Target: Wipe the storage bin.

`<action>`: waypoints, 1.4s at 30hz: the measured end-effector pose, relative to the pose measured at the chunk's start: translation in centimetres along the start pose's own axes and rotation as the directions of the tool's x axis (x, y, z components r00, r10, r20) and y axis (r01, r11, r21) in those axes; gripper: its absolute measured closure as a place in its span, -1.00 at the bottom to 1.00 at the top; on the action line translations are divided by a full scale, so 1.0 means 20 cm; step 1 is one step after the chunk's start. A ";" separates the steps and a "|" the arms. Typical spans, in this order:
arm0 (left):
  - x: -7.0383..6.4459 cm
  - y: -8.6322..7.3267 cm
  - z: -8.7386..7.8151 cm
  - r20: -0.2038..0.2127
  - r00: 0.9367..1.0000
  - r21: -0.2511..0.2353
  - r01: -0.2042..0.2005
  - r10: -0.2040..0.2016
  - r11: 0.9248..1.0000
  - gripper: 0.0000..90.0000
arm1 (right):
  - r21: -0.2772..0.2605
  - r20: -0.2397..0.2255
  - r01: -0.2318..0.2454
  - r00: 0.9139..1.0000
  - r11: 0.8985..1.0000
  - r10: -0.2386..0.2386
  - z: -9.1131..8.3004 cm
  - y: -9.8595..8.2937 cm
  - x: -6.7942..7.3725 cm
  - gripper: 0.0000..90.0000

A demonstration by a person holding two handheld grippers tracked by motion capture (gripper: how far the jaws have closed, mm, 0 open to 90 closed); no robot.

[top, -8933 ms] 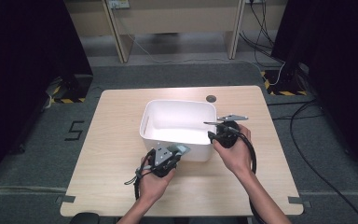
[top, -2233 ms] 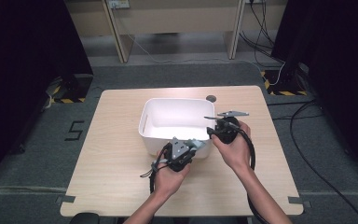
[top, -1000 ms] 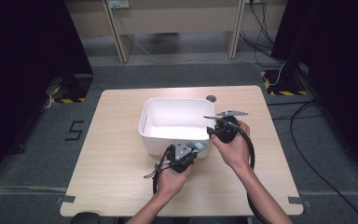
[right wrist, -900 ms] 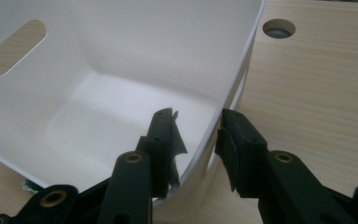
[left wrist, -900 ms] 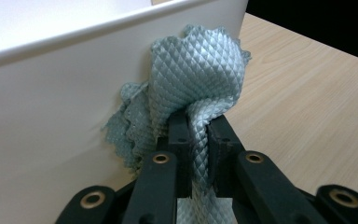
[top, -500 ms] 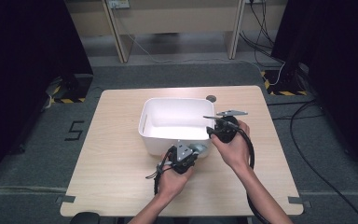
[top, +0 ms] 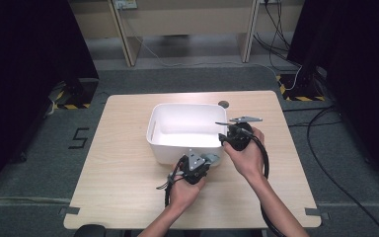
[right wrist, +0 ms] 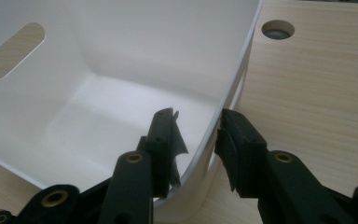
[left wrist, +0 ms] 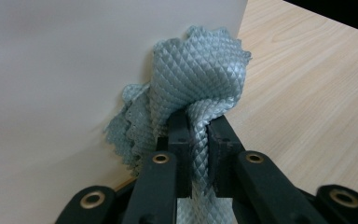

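A white plastic tub (top: 164, 147) stands in the middle of the wooden table (top: 123, 187). My left gripper (top: 199, 161) is shut on a bunched grey-blue quilted cloth (left wrist: 200, 79), which is pressed against the tub's near outer wall (left wrist: 65, 70) close to its right corner. In the high view the cloth (top: 211, 158) peeks out beside that gripper. My right gripper (right wrist: 199, 116) straddles the tub's right wall (right wrist: 223, 88), one jaw inside and one outside, pinching it just below the rim. The tub's inside (right wrist: 121, 107) holds nothing.
A round cable hole (right wrist: 277, 30) sits in the table behind the tub. The tub has a slot handle (right wrist: 11, 49) in its far end wall. Cables trail from both grippers toward the table's near edge. Bare wood lies left and right of the tub.
My left gripper has slid the cloth rightward along the tub's near wall, from its middle toward the right corner. The right gripper and the tub have stayed put.
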State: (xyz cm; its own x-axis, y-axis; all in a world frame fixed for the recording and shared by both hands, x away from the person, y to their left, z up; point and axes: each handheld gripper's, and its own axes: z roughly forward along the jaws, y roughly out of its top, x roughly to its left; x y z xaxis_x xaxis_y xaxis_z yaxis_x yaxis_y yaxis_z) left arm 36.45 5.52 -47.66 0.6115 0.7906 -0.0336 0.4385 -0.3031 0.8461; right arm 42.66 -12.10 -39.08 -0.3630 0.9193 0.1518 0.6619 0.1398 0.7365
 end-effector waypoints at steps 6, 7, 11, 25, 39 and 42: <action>0.00 -0.01 0.01 0.004 1.000 0.009 0.001 -0.001 1.000 0.82 | -0.005 0.001 0.000 1.000 1.000 0.000 0.00 0.00 0.00 0.48; 0.00 -0.01 0.01 0.004 1.000 0.009 0.001 -0.001 1.000 0.82 | -0.005 0.002 0.000 1.000 1.000 0.000 0.00 0.00 0.00 0.48; 0.00 -0.01 0.02 0.004 1.000 0.011 -0.003 0.003 1.000 0.82 | -0.008 0.004 0.005 1.000 1.000 -0.005 0.00 -0.01 0.00 0.48; -0.01 -0.04 0.07 0.003 0.999 0.060 -0.035 0.035 0.998 0.82 | -0.010 0.001 0.006 1.000 1.000 -0.006 0.00 -0.01 0.00 0.48; -0.01 -0.06 0.10 -0.001 0.999 0.095 -0.043 0.044 0.994 0.82 | -0.007 -0.002 -0.002 1.000 1.000 0.002 0.01 0.00 0.00 0.47; -0.01 -0.06 0.11 0.003 0.999 0.104 -0.049 0.049 0.993 0.82 | -0.009 0.000 -0.001 1.000 1.000 0.001 0.01 0.00 0.00 0.48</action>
State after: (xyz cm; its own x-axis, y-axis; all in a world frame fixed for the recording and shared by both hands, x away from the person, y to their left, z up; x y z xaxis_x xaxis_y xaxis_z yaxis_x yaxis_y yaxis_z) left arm 37.24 4.48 -49.80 0.6344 0.7730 0.0065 0.4739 -0.3956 0.7867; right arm 42.68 -12.07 -39.22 -0.3627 0.9194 0.1524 0.6560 0.1358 0.7424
